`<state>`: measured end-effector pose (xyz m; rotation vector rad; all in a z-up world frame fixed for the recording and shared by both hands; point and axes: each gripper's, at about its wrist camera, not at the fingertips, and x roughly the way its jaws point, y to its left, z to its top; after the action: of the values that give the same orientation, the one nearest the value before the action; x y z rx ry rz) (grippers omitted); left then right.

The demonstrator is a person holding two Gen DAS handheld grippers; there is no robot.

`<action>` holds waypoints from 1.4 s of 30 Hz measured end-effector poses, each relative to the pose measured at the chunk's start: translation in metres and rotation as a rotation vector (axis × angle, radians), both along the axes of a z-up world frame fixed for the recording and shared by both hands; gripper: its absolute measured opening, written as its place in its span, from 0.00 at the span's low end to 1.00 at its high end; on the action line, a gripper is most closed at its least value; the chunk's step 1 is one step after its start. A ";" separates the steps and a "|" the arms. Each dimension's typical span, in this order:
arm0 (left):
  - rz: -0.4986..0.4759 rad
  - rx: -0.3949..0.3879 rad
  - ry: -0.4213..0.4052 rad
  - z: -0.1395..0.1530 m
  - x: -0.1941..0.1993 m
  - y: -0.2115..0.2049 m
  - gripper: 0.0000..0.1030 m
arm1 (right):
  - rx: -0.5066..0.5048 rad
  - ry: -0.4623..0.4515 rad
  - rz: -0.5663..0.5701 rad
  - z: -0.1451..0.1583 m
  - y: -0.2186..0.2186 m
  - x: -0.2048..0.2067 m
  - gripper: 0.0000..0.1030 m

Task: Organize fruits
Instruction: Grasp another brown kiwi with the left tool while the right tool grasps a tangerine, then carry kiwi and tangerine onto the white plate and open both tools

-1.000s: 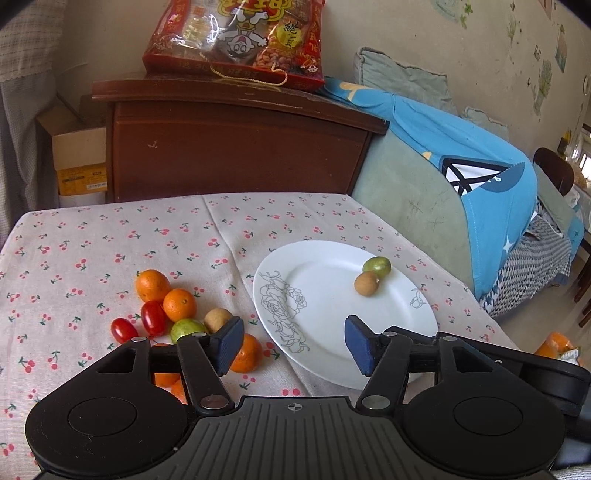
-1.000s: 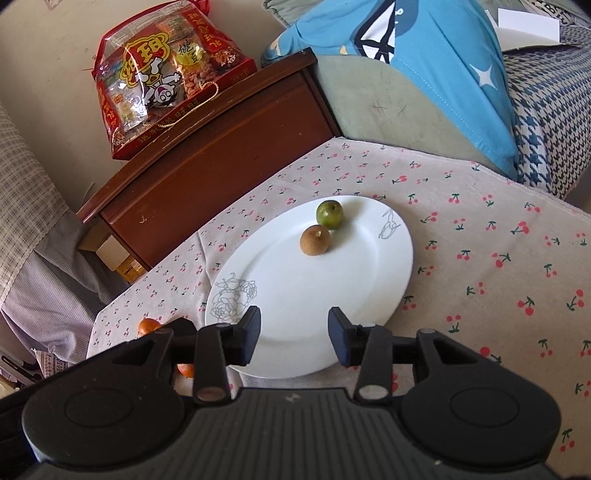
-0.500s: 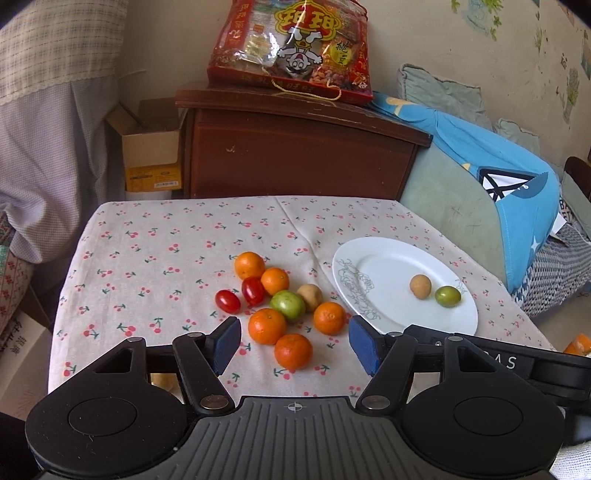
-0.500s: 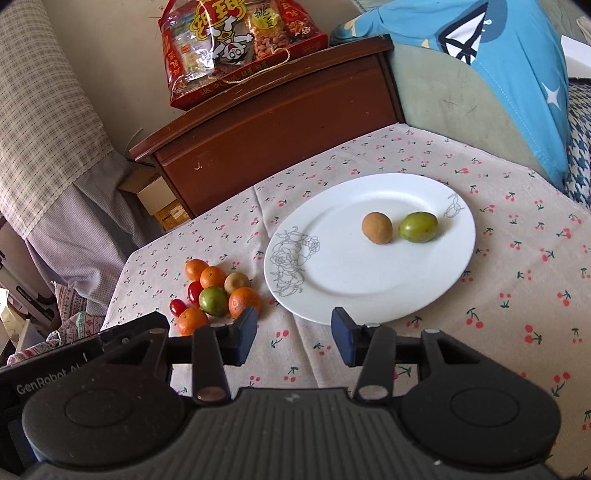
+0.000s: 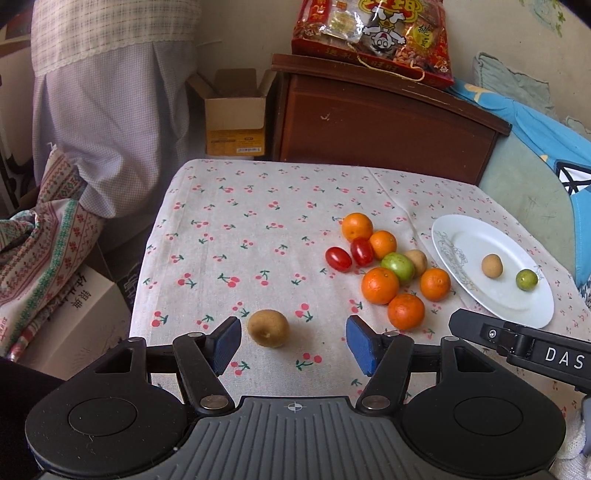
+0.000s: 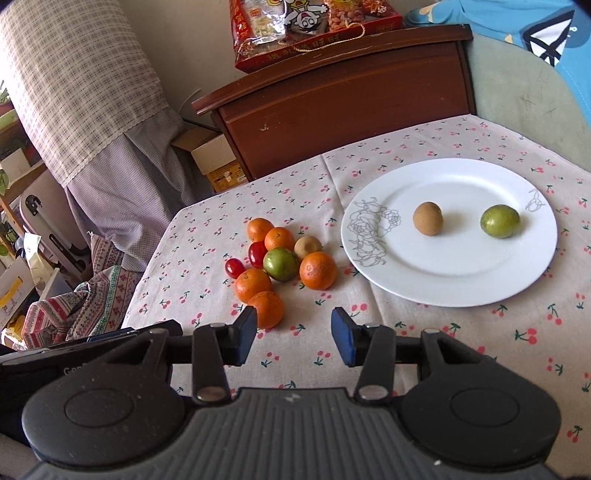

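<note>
A white plate (image 5: 491,295) (image 6: 450,280) on the cherry-print cloth holds a brown fruit (image 6: 427,218) and a green fruit (image 6: 500,220). Left of it lies a cluster: several oranges (image 5: 380,285) (image 6: 317,270), two red tomatoes (image 5: 338,259), a green fruit (image 5: 397,267) and a small brown fruit (image 5: 416,262). A lone brown kiwi (image 5: 268,328) lies just beyond my left gripper (image 5: 293,345), near its left pad. Both the left gripper and the right gripper (image 6: 294,334) are open and empty. The right gripper hovers near the front orange (image 6: 266,309).
A brown wooden cabinet (image 5: 376,122) with a red snack bag (image 5: 373,33) stands behind the table. A cardboard box (image 5: 234,118) and draped cloth sit at back left. A blue cushion (image 5: 554,147) lies at right. The table's left edge drops off near patterned fabric (image 5: 40,251).
Both grippers have pulled back and swung left. The plate has shifted right in view, the fruit cluster has come into full view, and the lone kiwi now shows before the left gripper.
</note>
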<state>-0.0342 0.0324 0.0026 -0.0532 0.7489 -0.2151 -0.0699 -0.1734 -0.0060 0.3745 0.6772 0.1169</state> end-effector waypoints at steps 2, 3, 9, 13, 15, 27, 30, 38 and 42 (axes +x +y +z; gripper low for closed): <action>0.010 0.004 0.009 -0.003 0.001 0.002 0.59 | -0.016 -0.001 0.025 -0.002 0.006 0.003 0.45; 0.013 0.008 0.010 -0.004 0.001 0.002 0.59 | -0.026 -0.002 0.035 -0.003 0.009 0.005 0.45; 0.031 0.017 0.026 -0.013 0.007 0.002 0.51 | -0.039 -0.005 0.062 -0.009 0.019 0.016 0.45; 0.041 0.014 0.026 -0.016 0.010 0.002 0.50 | -0.065 -0.008 0.071 -0.012 0.022 0.021 0.45; 0.043 0.023 0.019 -0.017 0.011 0.001 0.48 | -0.070 -0.008 0.075 -0.013 0.025 0.024 0.44; 0.013 0.043 -0.006 -0.018 0.010 -0.005 0.23 | -0.100 -0.013 0.089 -0.021 0.031 0.031 0.29; 0.004 0.034 -0.008 -0.018 0.010 -0.005 0.23 | -0.099 -0.013 0.088 -0.020 0.031 0.030 0.29; -0.005 0.033 -0.021 -0.015 0.008 -0.010 0.23 | -0.087 -0.019 0.070 -0.015 0.026 0.023 0.28; -0.012 0.039 -0.026 -0.013 0.006 -0.013 0.23 | -0.085 -0.021 0.062 -0.011 0.023 0.018 0.28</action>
<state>-0.0283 0.0197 -0.0103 -0.0094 0.7273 -0.2121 -0.0516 -0.1501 -0.0175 0.2705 0.6708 0.1506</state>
